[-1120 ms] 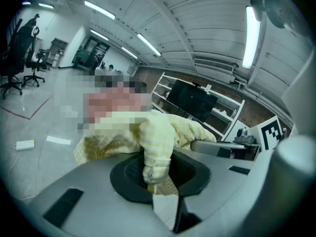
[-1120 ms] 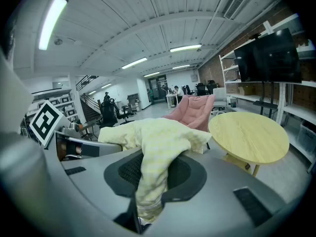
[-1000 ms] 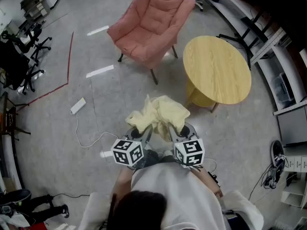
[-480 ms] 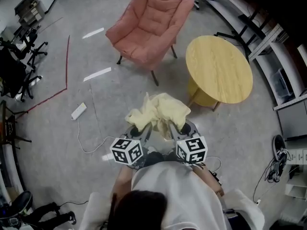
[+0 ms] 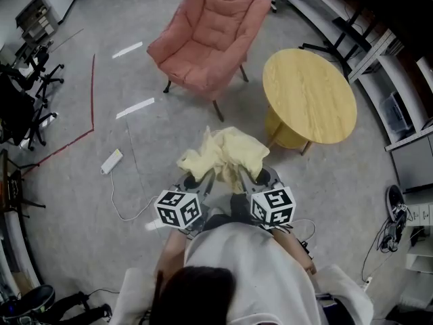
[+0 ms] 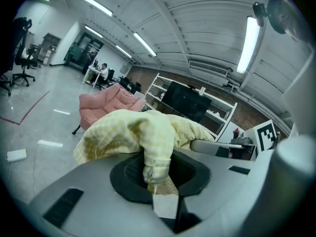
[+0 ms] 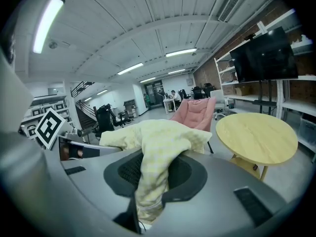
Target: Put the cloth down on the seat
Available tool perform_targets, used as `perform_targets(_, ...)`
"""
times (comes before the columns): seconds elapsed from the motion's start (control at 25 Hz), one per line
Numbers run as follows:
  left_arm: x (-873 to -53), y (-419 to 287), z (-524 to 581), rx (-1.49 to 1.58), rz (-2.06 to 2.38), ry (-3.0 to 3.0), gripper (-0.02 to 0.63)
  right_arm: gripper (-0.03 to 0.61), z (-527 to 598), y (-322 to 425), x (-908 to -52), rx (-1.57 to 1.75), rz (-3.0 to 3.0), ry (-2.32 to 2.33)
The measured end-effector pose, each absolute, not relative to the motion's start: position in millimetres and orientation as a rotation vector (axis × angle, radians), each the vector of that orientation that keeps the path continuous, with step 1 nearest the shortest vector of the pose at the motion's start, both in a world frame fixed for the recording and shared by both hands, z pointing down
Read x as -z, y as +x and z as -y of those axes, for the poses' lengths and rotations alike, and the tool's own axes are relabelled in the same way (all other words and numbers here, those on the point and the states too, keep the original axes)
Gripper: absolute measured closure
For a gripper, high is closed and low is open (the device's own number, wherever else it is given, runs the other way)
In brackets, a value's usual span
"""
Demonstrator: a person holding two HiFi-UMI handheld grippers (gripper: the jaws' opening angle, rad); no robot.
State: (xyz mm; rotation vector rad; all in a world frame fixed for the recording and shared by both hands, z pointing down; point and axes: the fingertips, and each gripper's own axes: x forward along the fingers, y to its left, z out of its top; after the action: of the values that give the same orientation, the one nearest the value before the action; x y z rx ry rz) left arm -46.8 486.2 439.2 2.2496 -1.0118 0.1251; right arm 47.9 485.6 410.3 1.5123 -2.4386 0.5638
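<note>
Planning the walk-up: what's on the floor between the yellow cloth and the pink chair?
Only bare grey floor lies between cloth and chair, as the head view shows; the round table stands off to the right.

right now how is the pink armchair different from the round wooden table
The pink armchair is padded fabric with a dished seat; the round wooden table is hard with a flat top. The armchair stands on thin dark legs, the table on a blocky yellow base. Both stand on the grey floor, beyond the yellow cloth.
</note>
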Motion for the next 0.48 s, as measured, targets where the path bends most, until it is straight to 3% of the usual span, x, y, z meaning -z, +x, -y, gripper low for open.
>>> perform_targets(0.48,-451.5,-47.5,-444.2,-0.130,1.049,2.214,0.528,0.474,-439.0,49.4,-422.5,-0.544,2.464,1.460)
